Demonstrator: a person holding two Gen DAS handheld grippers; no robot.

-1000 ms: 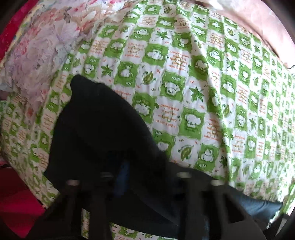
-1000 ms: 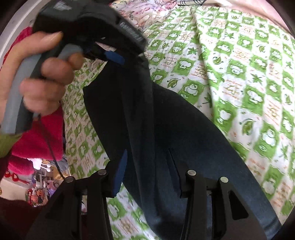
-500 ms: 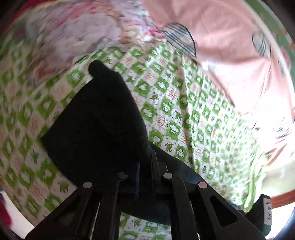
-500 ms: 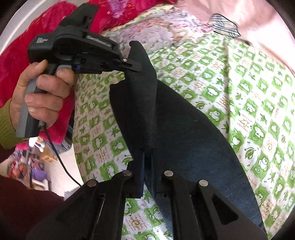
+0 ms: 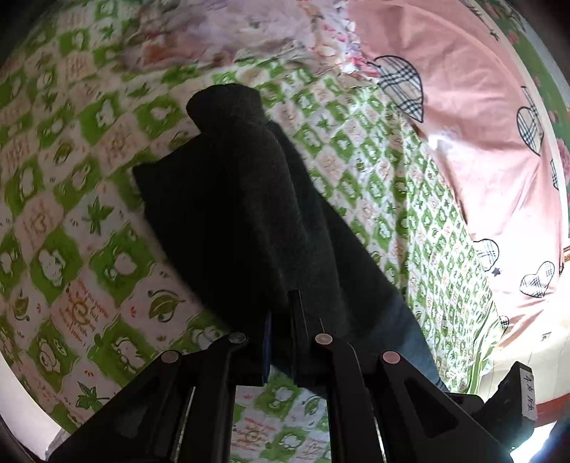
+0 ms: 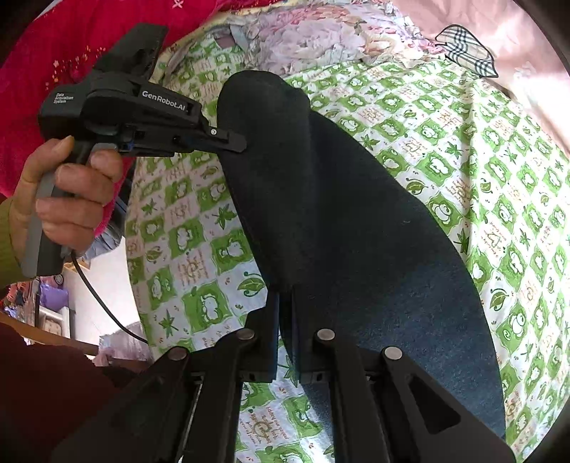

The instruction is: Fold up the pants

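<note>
Left gripper point(image 5: 281, 320) is pinched down on the near edge of the pants point(image 5: 249, 213), jaws nearly together with dark cloth between them. Right gripper point(image 6: 285, 320) is clamped the same way on another part of that edge. Pants lie as a long dark strip across the green-checked sheet point(image 6: 463, 160), far end bunched into a rounded hump near the floral bedding point(image 6: 313, 32). From the right wrist view, the left gripper point(image 6: 238, 144) shows side-on in the person's hand point(image 6: 67, 199), tip against the left edge of the pants near the hump; whether the cloth is lifted off the sheet there is hard to say. Pink heart-print sheet point(image 5: 481, 124) sits beyond the checked one.
</note>
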